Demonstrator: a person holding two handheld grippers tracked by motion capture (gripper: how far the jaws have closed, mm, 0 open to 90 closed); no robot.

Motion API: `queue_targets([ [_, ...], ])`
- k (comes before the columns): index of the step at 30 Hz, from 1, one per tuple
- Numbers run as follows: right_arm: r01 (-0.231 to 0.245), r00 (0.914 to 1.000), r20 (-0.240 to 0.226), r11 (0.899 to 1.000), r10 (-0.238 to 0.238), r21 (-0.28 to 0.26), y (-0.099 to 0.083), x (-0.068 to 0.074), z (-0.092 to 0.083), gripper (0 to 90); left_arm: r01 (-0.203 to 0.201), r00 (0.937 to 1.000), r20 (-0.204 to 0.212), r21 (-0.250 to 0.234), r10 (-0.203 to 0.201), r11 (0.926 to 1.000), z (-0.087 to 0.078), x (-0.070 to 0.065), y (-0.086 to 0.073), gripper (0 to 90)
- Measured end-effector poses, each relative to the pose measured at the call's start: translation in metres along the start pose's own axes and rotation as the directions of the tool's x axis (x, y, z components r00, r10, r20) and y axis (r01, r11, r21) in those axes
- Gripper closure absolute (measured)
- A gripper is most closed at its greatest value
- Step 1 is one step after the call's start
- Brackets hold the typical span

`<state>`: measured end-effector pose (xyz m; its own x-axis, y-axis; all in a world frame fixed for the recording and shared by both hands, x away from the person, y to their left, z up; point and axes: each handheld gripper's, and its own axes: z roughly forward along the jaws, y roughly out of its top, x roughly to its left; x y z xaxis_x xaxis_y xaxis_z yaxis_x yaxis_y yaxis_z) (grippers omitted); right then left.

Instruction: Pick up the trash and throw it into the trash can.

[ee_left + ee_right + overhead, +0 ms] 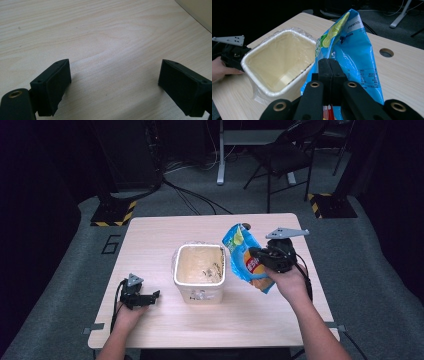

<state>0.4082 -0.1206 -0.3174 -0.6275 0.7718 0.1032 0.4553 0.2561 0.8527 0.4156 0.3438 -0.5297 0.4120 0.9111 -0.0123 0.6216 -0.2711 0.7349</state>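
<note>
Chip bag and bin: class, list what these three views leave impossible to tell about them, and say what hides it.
- Chip bag: its lower part, right gripper view, hidden behind the right gripper clamped on it.
- Its brand lettering: high view, too small and blurred.
- Cream bin: dark specks on its floor, high view, too small to identify.
- The bin in the left gripper view: cut off by the top right edge beyond the open left gripper.

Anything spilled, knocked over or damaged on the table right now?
Nothing stands out. The bin sits upright on the table, the chip bag is held intact by the right hand-held gripper, and the left hand-held gripper rests open.
</note>
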Motion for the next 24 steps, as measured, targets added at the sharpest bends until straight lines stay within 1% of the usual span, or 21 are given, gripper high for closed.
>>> queue_targets([
  [3, 0.003, 1.0, -0.006, 1.0, -0.003, -0.008, 0.006, 0.003, 0.002, 89.7, 0.0, 1.0, 0.0, 0.0, 0.0, 1.0, 0.0, 0.0, 0.0, 10.7],
  [9, 0.01, 0.9993, -0.036, 1.0, -0.011, -0.024, 0.02, 0.01, 0.007, 89.8, 0.0, 1.0, 0.0, 0.001, 0.0, 1.0, 0.0, 0.0, 0.0, 10.7],
  [16, 0.021, 0.9983, -0.053, 0.999, -0.023, -0.035, 0.031, 0.02, 0.017, 89.8, 0.0, 1.0, 0.0, 0.001, 0.0, 1.0, 0.0, 0.0, 0.0, 10.6],
  [24, 0.045, 0.9962, -0.073, 0.998, -0.048, -0.037, 0.044, 0.033, 0.028, 89.8, 0.0, 1.0, 0.0, 0.001, 0.0, 1.0, 0.0, 0.0, 0.0, 10.6],
])
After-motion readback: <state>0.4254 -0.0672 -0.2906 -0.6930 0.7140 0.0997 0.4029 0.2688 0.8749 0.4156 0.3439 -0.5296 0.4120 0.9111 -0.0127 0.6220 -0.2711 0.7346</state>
